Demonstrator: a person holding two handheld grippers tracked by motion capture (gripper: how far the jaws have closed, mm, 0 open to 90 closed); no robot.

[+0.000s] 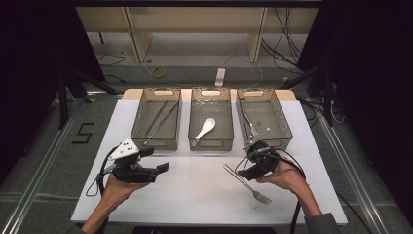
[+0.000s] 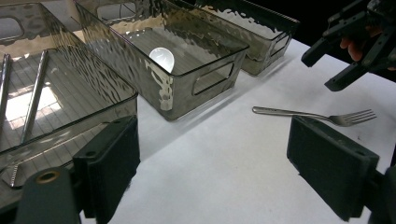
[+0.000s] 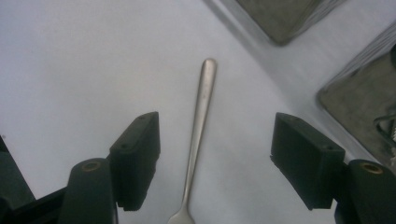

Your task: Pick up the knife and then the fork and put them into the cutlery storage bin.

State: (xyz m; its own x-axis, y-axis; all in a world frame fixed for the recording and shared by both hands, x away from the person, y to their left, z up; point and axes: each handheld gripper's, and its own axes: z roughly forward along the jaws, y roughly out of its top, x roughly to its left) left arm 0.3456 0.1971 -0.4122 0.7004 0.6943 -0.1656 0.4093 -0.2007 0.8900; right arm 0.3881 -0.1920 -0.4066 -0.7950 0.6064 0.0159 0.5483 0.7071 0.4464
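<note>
The fork [image 1: 247, 184] lies flat on the white table [image 1: 195, 195], handle toward 10 o'clock and tines toward 4 o'clock in the high view, at about 5 o'clock from the table's middle. It touches neither gripper.

The right gripper [image 1: 253, 165] hangs just over the handle part of the fork, held in the person's right hand [image 1: 287, 178]. In the right gripper view its two black jaws stand wide apart with the fork's handle [image 3: 198, 126] running straight between them toward 12 o'clock; the pads are clear of the metal on both sides and nothing is gripped. How high the jaws are above the table I cannot tell.

The left gripper [image 1: 156, 169] sits at about 8 o'clock on the table, held in the left hand [image 1: 117, 187], pointing toward 3 o'clock. In the left gripper view its jaws are spread wide and hold nothing; the fork [image 2: 313, 115] lies on the table beyond them, and the right gripper [image 2: 336, 60] shows at 2 o'clock above it.

Three smoky clear bins stand in a row along the far half of the table. The left bin [image 1: 139, 114] holds the tongs [image 1: 160, 118], lying flat with the two slim arms only a little apart at one end and nothing between them. The middle bin [image 1: 192, 122] holds a white spoon [image 1: 205, 127], bowl toward 1 o'clock. The right bin [image 1: 282, 122] holds some metal cutlery [image 1: 249, 122] that is too small to name
</note>
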